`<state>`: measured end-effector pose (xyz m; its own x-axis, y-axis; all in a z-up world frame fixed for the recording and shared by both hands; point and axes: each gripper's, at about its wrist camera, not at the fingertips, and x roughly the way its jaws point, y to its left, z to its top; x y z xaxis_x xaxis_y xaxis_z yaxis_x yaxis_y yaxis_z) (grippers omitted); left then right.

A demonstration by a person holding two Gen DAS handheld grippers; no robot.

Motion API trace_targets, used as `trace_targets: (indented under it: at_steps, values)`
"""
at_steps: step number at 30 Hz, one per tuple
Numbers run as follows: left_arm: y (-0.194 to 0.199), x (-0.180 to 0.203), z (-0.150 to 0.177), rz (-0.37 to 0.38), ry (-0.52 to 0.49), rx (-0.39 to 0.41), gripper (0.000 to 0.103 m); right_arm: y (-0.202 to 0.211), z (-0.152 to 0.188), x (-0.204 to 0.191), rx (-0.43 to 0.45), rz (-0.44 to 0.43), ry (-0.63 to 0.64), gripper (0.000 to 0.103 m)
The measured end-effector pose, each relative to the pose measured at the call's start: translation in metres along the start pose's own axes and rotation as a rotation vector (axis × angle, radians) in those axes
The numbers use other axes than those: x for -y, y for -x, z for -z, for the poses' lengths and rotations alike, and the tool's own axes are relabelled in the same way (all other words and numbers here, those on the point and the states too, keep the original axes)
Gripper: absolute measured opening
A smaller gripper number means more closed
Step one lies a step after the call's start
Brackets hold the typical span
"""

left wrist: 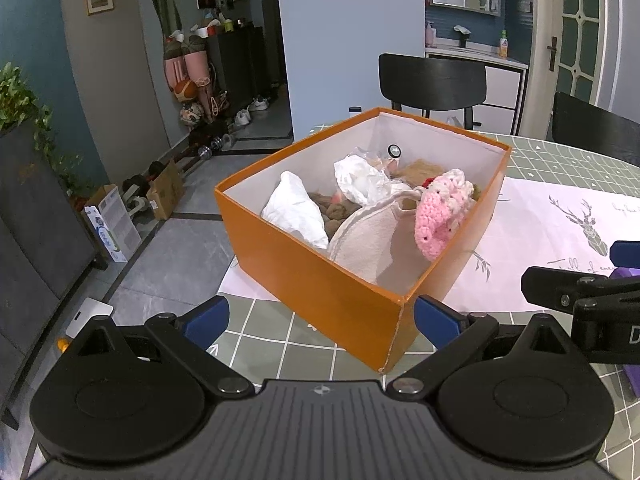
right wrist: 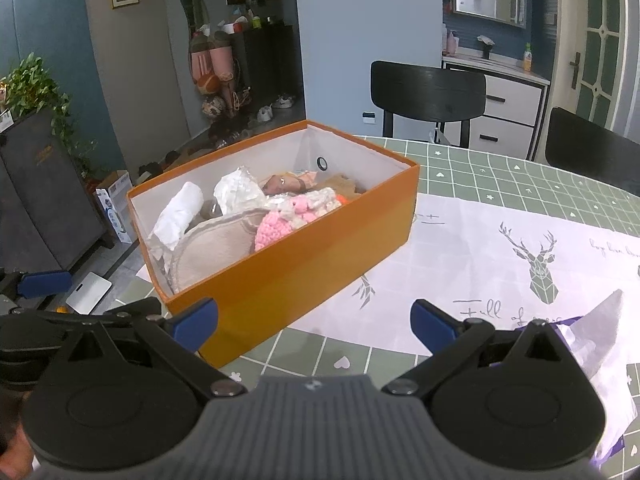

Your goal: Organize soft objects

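Observation:
An orange box (left wrist: 332, 300) (right wrist: 304, 256) stands on the table, filled with soft things: a pink crocheted piece (left wrist: 438, 216) (right wrist: 276, 228), a beige cloth bag (left wrist: 368, 240) (right wrist: 216, 248), a white cloth (left wrist: 296, 210) (right wrist: 178, 216), crinkled plastic (left wrist: 360, 178) (right wrist: 236, 192) and brown plush (left wrist: 336, 210). My left gripper (left wrist: 322, 318) is open just in front of the box's near corner, holding nothing. My right gripper (right wrist: 314, 320) is open too, empty, at the box's near long side. The right gripper (left wrist: 580, 292) shows at the right edge of the left wrist view.
The table has a green checked cover (right wrist: 520, 176) with a white deer-print mat (right wrist: 520, 248). A purple-white bag (right wrist: 608, 344) lies near my right gripper. Two black chairs (right wrist: 428, 92) (right wrist: 592, 148) stand behind the table. The floor (left wrist: 176, 248) drops away left, with cardboard boxes (left wrist: 112, 220).

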<state>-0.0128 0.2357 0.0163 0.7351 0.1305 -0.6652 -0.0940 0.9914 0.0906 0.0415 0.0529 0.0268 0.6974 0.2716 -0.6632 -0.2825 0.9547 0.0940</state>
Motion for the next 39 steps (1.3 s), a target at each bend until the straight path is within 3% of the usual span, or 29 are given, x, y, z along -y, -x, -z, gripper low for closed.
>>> trace_targets:
  at_steps: [39]
  values:
    - [0.0077,0.0006,0.0007,-0.013,-0.015,0.001,0.103,0.0074,0.0033,0.0042,0.01,0.02,-0.009,0.1]
